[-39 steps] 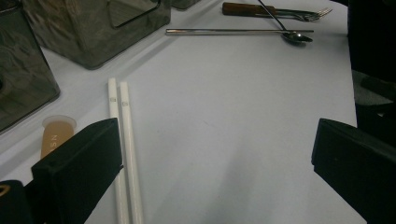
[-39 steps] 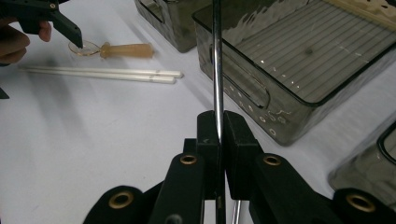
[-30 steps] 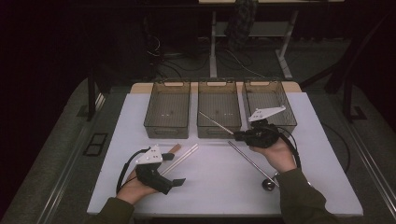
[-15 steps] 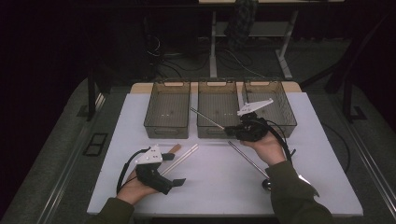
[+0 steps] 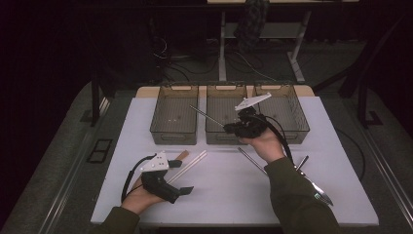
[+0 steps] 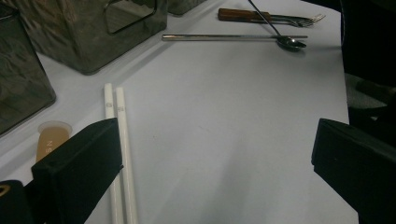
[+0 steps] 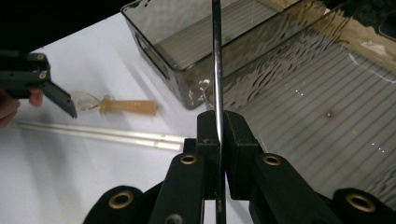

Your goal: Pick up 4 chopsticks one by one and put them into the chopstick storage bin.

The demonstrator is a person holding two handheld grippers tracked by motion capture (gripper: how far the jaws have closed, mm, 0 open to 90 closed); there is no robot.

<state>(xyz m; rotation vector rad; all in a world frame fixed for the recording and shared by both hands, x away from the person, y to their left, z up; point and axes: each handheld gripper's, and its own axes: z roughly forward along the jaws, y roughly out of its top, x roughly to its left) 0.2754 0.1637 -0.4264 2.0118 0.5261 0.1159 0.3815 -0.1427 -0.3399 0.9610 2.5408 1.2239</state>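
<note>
The right gripper [image 5: 229, 127] is clamped tight on a thin metal chopstick [image 5: 207, 115], its jaws pinched narrow on the shaft, as the right gripper view shows with the chopstick [image 7: 217, 70] running straight up between the two black pads. The rod hangs in the air above the row of three smoky plastic bins at the far edge of the white bench [image 5: 234, 185], its free end slanting out over the gap between the left bin [image 5: 174, 129] and the middle bin [image 5: 221, 134]; the right bin [image 5: 292, 122] stands just beyond the hand. The left gripper [image 5: 182, 190] rests low near the near left corner of the bench with its jaws spread wide and nothing between them. Just beside it lie two white chopsticks [image 6: 119, 140] side by side, touching each other, and a tan handle [image 6: 50, 142] next to them. A second metal chopstick [image 6: 224, 37] lies flat on the bench before the bins, with a long metal spoon [image 6: 290, 43] crossing its end, and a wooden-handled fork [image 6: 271, 17] lies toward the right edge.
</note>
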